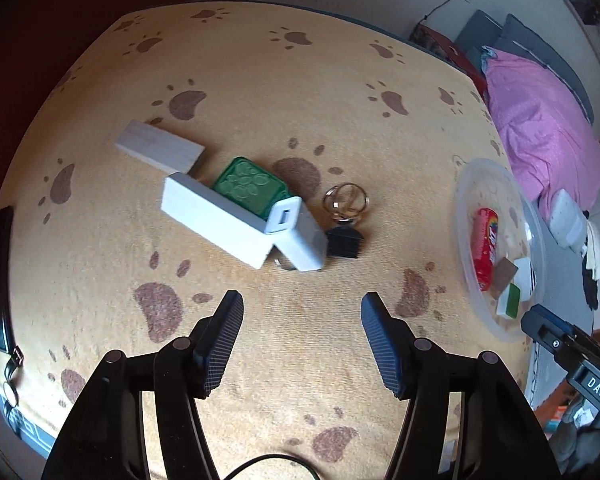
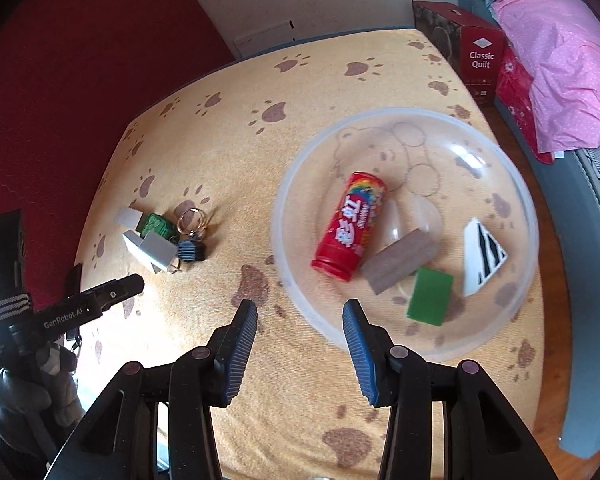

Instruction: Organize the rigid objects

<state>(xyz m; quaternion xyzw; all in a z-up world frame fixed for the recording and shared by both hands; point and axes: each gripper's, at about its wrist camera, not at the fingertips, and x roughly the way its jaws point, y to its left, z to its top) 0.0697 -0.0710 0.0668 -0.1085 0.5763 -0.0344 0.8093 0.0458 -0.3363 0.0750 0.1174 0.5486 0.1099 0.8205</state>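
A small cluster of rigid objects is seen lying on the yellow paw-print cloth, ahead of the left gripper, whose jaws stand apart with nothing between them. In the cluster, a white rectangular plastic charger block leans on a long white box; a green embossed square tin is tucked just behind them, and a pale wooden block lies beyond, to the left. Just right of the charger, a bunch of gold metal rings is joined to a black ribbed fob.

Ahead and to the right of the right gripper, a clear round plastic bowl rests on the cloth. It holds a red cylindrical candy can on its side, a brown rectangular block touching it, a green flat rectangular block and a white piece with black stripes. The right gripper's jaws are parted and empty, its right finger overlapping the bowl's near rim in the view. Off to the right, pink bedding is visible.
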